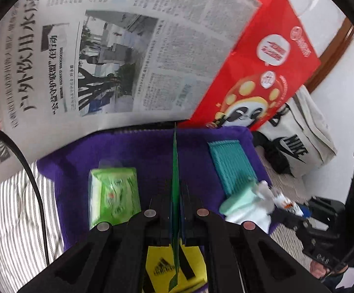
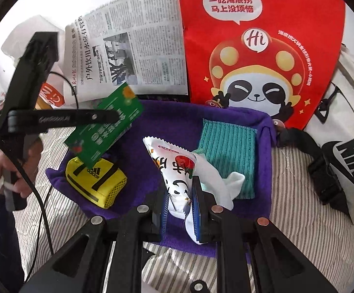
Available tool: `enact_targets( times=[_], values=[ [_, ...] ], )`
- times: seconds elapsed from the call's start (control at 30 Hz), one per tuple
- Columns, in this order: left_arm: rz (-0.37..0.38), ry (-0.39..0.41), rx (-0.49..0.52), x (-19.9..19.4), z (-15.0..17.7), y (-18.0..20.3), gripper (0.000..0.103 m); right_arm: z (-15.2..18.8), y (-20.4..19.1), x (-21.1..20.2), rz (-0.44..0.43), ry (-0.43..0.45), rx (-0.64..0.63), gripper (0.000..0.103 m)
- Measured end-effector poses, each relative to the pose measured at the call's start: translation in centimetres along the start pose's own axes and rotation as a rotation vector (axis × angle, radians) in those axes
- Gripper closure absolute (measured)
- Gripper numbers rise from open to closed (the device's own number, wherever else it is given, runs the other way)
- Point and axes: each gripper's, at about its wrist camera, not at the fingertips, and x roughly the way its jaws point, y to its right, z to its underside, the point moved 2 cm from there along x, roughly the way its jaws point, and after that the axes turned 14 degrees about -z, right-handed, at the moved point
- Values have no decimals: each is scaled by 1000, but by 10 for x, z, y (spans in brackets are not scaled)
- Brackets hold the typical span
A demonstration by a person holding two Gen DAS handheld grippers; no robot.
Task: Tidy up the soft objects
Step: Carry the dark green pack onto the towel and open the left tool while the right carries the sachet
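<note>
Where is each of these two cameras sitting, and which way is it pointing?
Left wrist view: sits on the left gripper, looking down along its fingers, shut on a green packet over the purple basket; only the fingers show.
Right wrist view: sits on the right gripper, looking down at the same basket, fingers shut on a white snack packet; the person's left hand and the left gripper show.
Shared: basket, green packet, yellow pouch, teal cloth, newspaper, red bag.
</note>
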Motion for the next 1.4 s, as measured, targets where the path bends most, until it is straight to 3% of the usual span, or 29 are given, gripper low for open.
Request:
enact_targets(
  times=[0.3, 0.57, 0.63, 0.8, 1.0, 1.4],
  values=[
    [-78, -68, 29, 47, -7, 0, 98, -5, 5, 13, -18, -10, 2, 86],
    [-117, -93, 35, 57, -4, -4, 95, -12, 3, 16, -28, -2, -5, 86],
    [-102, -91, 33, 57, -4, -3, 91, -14, 4, 17, -25, -2, -6, 86],
    [-93, -99, 47, 53, -1, -2, 69, -14, 3, 17, -21, -7, -9, 86],
    [-121, -95, 80, 41, 6, 8, 55, -9, 3, 15, -12, -16, -6, 86],
    [-145, -64, 28, -7, 23, -17, 51, -30, -4, 23, 5, -26, -30, 86]
  ],
)
